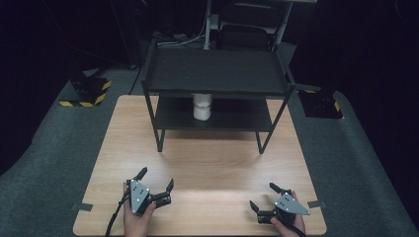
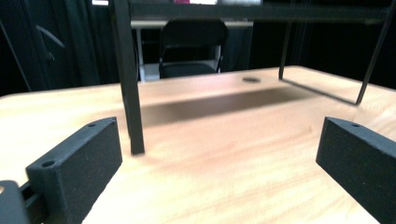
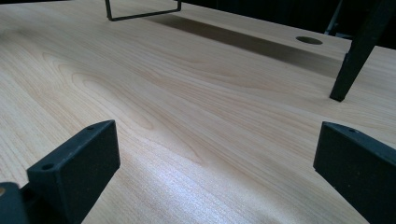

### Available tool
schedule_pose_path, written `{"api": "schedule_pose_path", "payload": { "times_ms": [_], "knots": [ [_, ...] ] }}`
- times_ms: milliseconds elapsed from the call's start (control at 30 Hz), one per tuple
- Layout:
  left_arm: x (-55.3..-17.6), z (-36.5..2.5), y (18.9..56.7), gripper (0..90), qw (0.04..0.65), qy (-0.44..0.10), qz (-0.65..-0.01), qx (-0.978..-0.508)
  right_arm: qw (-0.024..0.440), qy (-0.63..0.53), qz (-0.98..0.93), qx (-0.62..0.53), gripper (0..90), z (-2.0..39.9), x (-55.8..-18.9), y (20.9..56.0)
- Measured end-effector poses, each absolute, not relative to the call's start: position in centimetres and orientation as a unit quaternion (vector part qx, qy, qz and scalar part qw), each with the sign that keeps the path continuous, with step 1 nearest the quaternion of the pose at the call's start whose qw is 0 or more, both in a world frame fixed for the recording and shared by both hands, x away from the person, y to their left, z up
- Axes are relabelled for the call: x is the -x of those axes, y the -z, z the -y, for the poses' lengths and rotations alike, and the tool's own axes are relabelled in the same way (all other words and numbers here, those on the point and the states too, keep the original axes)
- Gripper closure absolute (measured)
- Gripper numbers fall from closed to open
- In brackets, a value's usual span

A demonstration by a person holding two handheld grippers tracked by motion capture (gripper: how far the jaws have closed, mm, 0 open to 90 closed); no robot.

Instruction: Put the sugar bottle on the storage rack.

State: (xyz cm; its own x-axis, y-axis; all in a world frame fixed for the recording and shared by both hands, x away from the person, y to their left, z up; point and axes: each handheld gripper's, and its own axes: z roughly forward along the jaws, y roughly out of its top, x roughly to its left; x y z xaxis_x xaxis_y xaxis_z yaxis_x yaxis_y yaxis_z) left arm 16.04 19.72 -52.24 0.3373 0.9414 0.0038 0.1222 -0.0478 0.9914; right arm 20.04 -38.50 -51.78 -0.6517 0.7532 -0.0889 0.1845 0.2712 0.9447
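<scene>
2 grippers rest low over the near edge of the worktop (image 1: pixel 207 168), 1 in each of the person's 2 hands. The left gripper (image 1: pixel 156 181) sits near the near-left corner, with its jaws spread wide and nothing between them. The right gripper (image 1: pixel 263 196) sits near the near-right corner, its jaws also wide and empty. Each carries 1 grey plate on top, and 1 cable trails from the left one over the near edge.

1 black rack (image 1: pixel 216 74) stands at the far half of the worktop, centred between the left and right edges. It has 2 shelves, an upper and a lower, on thin black legs. 1 white cup (image 1: pixel 202 106) stands upright on the lower shelf, about midway along it, its top hidden behind the front of the upper shelf. The cup is well apart from both grippers.

In the left gripper view, 1 rack leg (image 2: pixel 130 84) meets the wood just ahead of the left jaw, and 1 chair (image 2: pixel 191 46) shows beyond the far edge. 1 round hole (image 2: pixel 251 80) lies in the worktop near that far edge. In the right gripper view, the 2 jaws frame bare wood, with 1 rack leg (image 3: pixel 357 56) ahead at the right.

On the floor, 1 base with yellow-black stripes (image 1: pixel 89 91) lies off the far-left corner.
</scene>
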Motion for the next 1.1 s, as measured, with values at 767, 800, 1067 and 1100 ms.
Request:
{"api": "schedule_pose_path", "payload": {
  "times_ms": [767,800,1067,1100],
  "knots": [
    [-15.6,-20.5,53.0,0.5,0.497,-0.346,-0.436,-0.666,0.276,-0.517,-0.749,-0.31,0.0,38.5,-20.1,51.8],
    [-15.7,-20.5,52.9,0.5,0.496,-0.345,-0.434,-0.668,0.276,-0.517,-0.749,-0.31,0.0,38.5,-20.1,51.8],
    [-15.9,-20.6,52.9,0.5,0.497,-0.341,-0.431,-0.671,0.276,-0.516,-0.749,-0.311,0.0,38.5,-20.1,51.8],
    [-15.9,-20.6,52.8,0.5,0.497,-0.34,-0.431,-0.672,0.277,-0.516,-0.749,-0.311,0.0,38.4,-20.0,51.8]
  ]
}}
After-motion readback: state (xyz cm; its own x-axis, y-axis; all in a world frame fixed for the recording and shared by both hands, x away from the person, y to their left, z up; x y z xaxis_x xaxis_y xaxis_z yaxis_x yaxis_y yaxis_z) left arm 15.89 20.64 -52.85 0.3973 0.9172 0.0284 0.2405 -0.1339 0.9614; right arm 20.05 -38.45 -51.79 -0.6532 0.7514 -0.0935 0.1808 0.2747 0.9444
